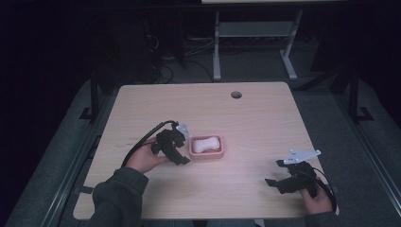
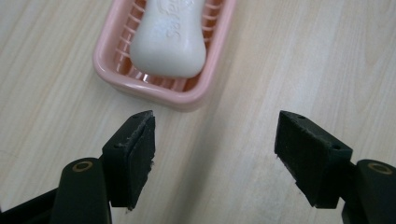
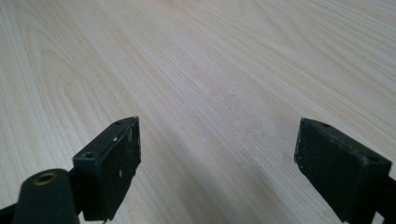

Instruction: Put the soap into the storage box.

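The left claw [image 2: 215, 156] stands with its jaws spread wide and nothing between them, poised above the wooden surface [image 2: 289, 56]. Just ahead of its jaws sits the pink soap dish [image 2: 154, 88], a white soap bar [image 2: 170, 39] lying inside it. The right claw [image 3: 217, 168] is likewise spread apart and holds nothing, well apart from the dish, with bare wood under it.

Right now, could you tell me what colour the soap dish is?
The soap dish is pink, clearest in the left gripper view.
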Available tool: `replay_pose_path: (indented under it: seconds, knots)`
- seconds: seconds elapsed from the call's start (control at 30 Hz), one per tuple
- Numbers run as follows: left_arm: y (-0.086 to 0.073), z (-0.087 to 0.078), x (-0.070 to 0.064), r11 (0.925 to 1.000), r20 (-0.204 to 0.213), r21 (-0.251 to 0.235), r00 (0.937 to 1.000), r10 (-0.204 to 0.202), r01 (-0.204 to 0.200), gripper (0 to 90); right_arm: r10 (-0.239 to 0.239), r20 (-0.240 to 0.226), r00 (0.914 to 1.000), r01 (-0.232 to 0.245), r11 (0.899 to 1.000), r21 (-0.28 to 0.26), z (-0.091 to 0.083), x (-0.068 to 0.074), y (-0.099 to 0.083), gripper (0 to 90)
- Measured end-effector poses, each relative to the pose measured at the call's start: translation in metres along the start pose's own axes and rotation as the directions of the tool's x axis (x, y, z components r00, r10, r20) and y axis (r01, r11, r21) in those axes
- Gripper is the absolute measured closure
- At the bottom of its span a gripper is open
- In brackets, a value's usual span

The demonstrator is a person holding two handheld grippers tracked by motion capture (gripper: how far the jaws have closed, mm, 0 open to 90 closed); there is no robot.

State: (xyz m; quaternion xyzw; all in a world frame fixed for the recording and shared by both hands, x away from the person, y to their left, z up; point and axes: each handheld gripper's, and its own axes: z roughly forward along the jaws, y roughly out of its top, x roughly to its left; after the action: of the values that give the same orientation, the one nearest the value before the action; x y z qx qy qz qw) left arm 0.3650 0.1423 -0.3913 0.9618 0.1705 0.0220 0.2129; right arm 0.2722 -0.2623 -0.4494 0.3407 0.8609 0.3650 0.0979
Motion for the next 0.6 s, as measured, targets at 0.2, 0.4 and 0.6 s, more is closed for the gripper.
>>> replay_pose_path:
  seconds: [0.2, 0.4, 0.6]
  knots:
    - [-0.010, -0.001, -0.005, 1.0000, -0.002, -0.009, 1.0000, 0.000, 0.000, 28.5, -0.007, 0.005, 1.0000, 0.007, 1.000, 0.004, 0.001, 0.001, 0.001, 14.3]
    - [-0.017, -0.005, -0.011, 0.9995, -0.009, -0.032, 0.9999, -0.005, 0.005, 28.4, -0.008, 0.008, 0.9999, 0.008, 1.000, 0.006, 0.001, 0.001, 0.001, 14.3]
    - [-0.026, -0.007, -0.015, 0.9992, -0.021, -0.040, 0.9998, -0.003, 0.002, 28.4, -0.004, 0.010, 0.9999, 0.004, 1.000, 0.005, 0.001, 0.001, 0.001, 14.3]
